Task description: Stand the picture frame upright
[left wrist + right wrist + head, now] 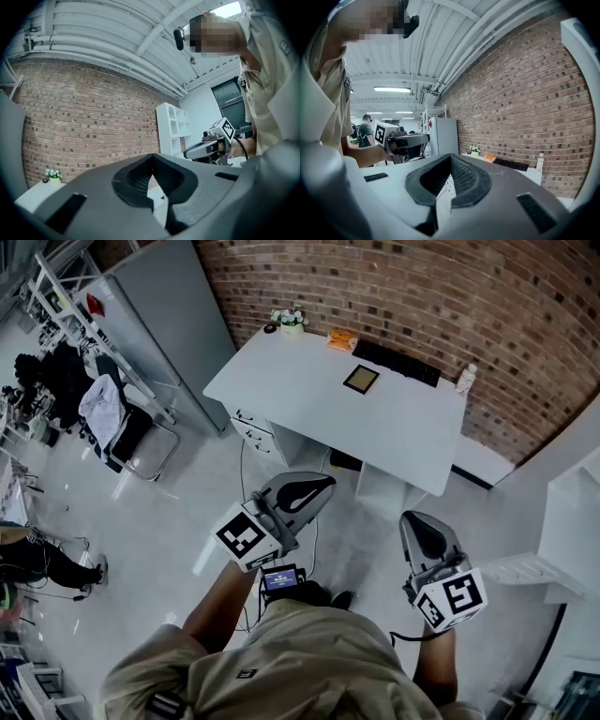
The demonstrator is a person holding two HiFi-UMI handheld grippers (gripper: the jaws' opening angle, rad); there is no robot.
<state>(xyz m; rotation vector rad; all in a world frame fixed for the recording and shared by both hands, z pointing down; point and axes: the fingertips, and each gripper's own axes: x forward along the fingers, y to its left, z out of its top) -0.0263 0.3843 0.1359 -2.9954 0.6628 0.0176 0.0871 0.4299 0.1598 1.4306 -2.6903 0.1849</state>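
Holding the left gripper (323,486) and the right gripper (419,519) out side by side over the pale floor (187,512), on the near side of the white table (300,399) and well apart from it, both pointing roughly level toward that table. Pressing the left jaws together with nothing pinched between them; pressing the right jaws together likewise, empty too. Gripping each tool from behind, bare forearms reaching out of a beige shirt (309,662).

Leaving the picture frame (361,379) untouched, lying flat on the table top toward its far edge, dark border facing up around a yellowish middle. Looking down also on a black keyboard (396,362) just beyond the frame along the table's far edge, an orange object (341,338) near the keyboard's left end, a small potted plant (292,322) at the table's far left corner and a pale bottle (466,379) at its far right corner. Facing a red brick wall (422,287) right behind the table, with a tall grey cabinet (164,315) off the table's left side, a white shelf unit (572,521) off its right side, and a chair (127,432) draped with clothes further left of the table
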